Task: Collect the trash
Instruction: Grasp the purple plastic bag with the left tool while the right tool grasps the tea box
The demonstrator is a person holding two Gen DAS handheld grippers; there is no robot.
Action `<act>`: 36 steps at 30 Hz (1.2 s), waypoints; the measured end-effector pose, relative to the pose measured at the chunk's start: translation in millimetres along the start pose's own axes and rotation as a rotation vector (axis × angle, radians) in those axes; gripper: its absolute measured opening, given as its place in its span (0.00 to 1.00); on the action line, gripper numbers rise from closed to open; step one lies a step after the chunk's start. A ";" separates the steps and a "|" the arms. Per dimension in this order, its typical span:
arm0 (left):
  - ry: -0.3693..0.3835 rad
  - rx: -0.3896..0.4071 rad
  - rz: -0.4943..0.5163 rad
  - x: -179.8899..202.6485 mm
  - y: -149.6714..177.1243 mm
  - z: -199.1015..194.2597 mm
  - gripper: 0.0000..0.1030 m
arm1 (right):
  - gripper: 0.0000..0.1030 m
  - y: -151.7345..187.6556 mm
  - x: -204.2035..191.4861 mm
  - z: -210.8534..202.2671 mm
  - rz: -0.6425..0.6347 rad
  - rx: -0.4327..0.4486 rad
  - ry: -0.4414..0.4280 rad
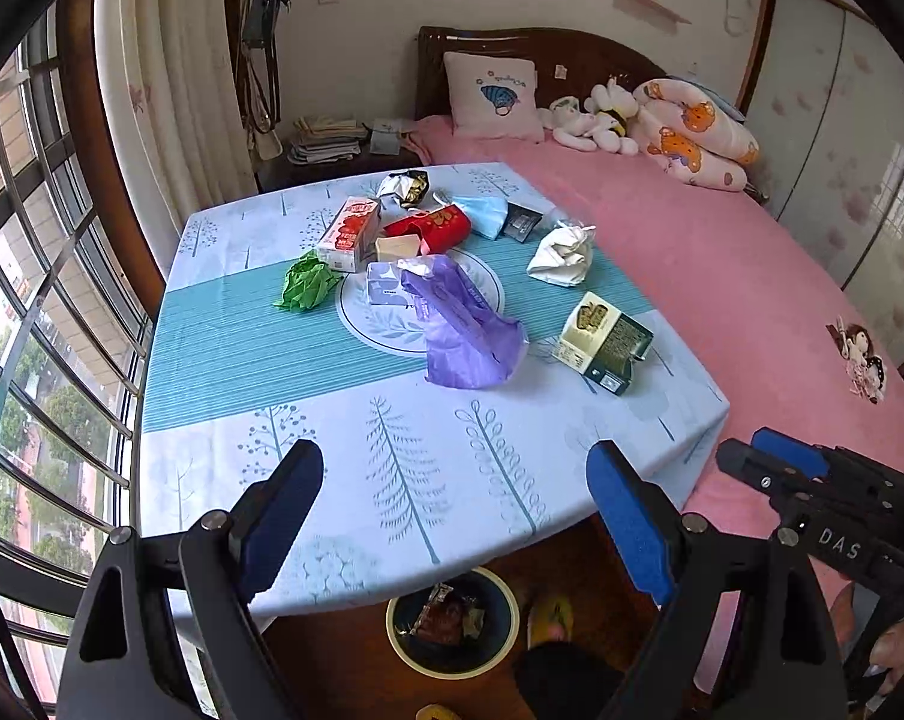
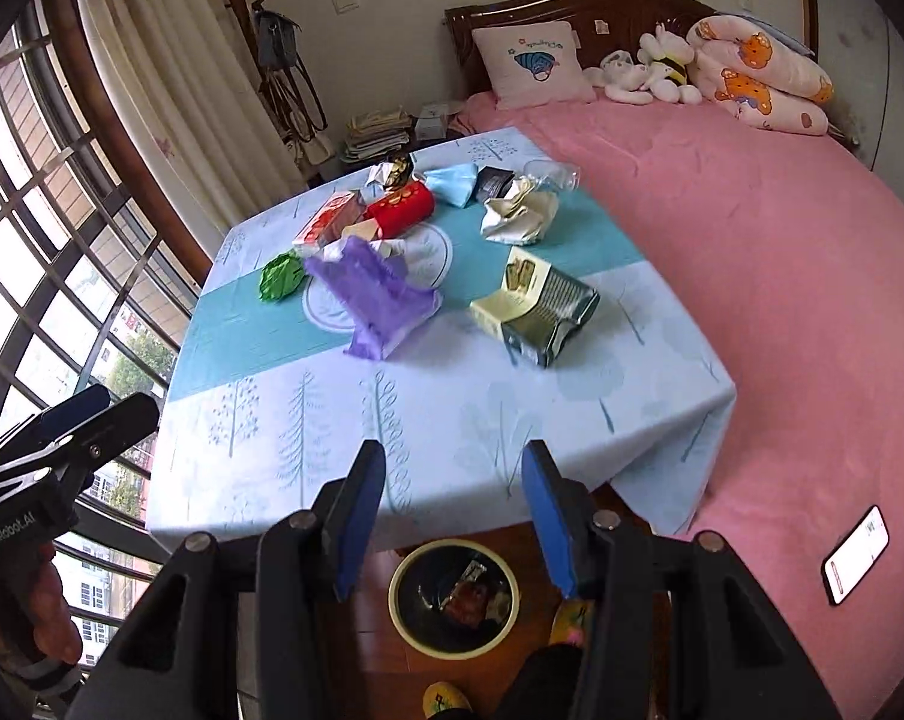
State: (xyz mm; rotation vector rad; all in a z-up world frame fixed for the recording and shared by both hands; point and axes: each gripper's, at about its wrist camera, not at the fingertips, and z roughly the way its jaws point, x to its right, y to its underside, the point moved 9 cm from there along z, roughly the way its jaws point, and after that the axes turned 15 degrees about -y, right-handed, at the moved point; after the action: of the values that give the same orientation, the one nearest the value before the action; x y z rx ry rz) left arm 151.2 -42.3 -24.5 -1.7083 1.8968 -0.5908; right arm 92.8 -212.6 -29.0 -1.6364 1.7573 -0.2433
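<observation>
Both grippers empty and parted above the near edge of the counter (image 1: 224, 360). Left gripper (image 1: 457, 516) with jaws spread wide, nothing between them; right gripper (image 2: 452, 516) with jaws set narrower but likewise gripping nothing.

Trash heaped across the middle and far half of the counter, ahead of and below both sets of jaws: purple plastic bag (image 1: 463, 330), crumpled green paper (image 1: 308, 285), red-and-white carton (image 1: 350, 234), red box (image 1: 434, 228), blue face mask (image 1: 484, 213), white crumpled bag (image 1: 562, 255), and a dented cream-and-dark box (image 2: 535, 309) lying on its side. Bin (image 2: 454, 597) on the floor under the near edge, right between and below the jaws, already holding a wrapper, probably a snack packet, though too small to be sure.

Deciding relation: dented box on the bed side of the counter, closest to the right gripper, its long axis running slantwise away toward the bed, so a grasp across its short width looks the natural one. Purple bag nearly centred, long axis trailing toward the near edge, reachable by either; green paper toward the window side, better placed for the left.
</observation>
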 end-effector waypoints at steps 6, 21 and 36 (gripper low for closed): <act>-0.028 -0.069 -0.024 20.1 -24.9 52.4 0.86 | 0.46 -49.7 44.7 37.1 -0.041 -0.044 -0.010; -0.215 -0.343 -0.255 50.7 -51.7 196.3 0.86 | 0.46 -110.8 126.6 174.5 -0.239 -0.446 -0.183; -0.175 -0.500 -0.312 56.9 -39.8 252.9 0.66 | 0.33 -97.2 121.5 219.6 -0.282 -0.681 -0.382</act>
State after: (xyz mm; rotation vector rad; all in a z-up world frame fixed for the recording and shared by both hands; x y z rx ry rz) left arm 338.2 -98.1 -199.6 -2.3118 1.7595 -0.0613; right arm 309.5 -272.0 -177.0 -2.2246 1.3782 0.5710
